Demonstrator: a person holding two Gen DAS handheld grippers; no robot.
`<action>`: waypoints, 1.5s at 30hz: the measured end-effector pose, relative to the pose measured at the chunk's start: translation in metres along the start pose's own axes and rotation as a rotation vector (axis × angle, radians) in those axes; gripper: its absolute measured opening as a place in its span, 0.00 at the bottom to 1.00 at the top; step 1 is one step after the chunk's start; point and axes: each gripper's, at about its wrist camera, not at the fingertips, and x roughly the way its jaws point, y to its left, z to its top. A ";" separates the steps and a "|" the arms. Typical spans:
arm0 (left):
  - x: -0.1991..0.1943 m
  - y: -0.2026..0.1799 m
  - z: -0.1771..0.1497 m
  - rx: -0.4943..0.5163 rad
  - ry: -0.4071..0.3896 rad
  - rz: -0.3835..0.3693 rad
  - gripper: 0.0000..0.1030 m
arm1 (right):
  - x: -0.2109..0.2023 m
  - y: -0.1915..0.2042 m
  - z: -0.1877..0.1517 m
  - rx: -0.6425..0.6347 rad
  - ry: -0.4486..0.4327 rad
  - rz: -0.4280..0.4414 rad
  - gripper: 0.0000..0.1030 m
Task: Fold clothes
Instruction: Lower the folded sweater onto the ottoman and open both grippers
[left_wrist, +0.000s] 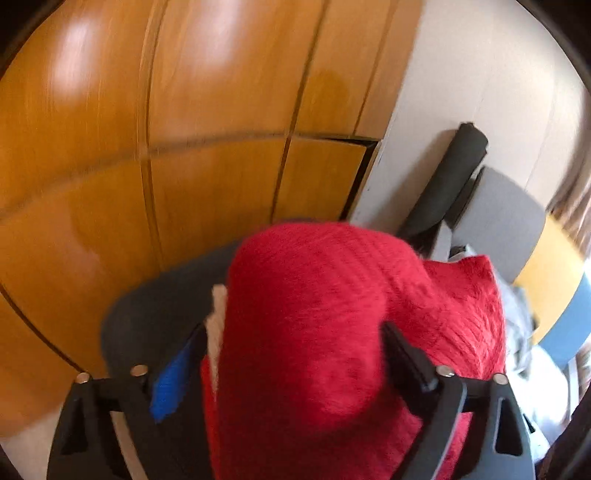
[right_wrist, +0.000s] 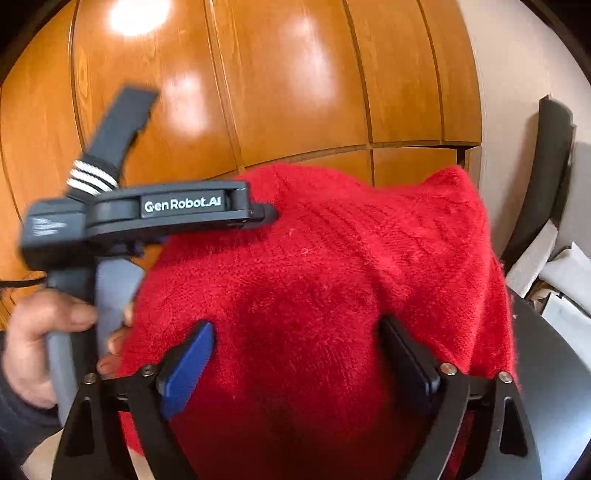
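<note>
left wrist view: left gripper clamped on a bunched red sweater, fabric heaped between both fingers, dark round table below, wooden wardrobe behind. right wrist view: right gripper also pinching the red sweater, held up off the table; left gripper bites its far edge, a hand on its handle.

left gripper: black, "GenRobot.AI" label | right gripper: black, blue pad, silver screws | sleeve: dark

Fuzzy red knit sweater; glossy wood wardrobe.
</note>
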 end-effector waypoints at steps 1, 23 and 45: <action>-0.009 -0.007 0.000 0.025 -0.029 0.021 0.66 | 0.000 0.000 0.000 -0.001 -0.001 -0.002 0.92; -0.009 -0.053 -0.012 0.197 -0.080 0.062 0.71 | -0.009 0.013 0.001 -0.109 -0.066 -0.046 1.00; -0.202 -0.046 -0.130 0.194 -0.107 0.130 0.64 | -0.205 0.048 -0.058 0.108 -0.134 -0.223 1.00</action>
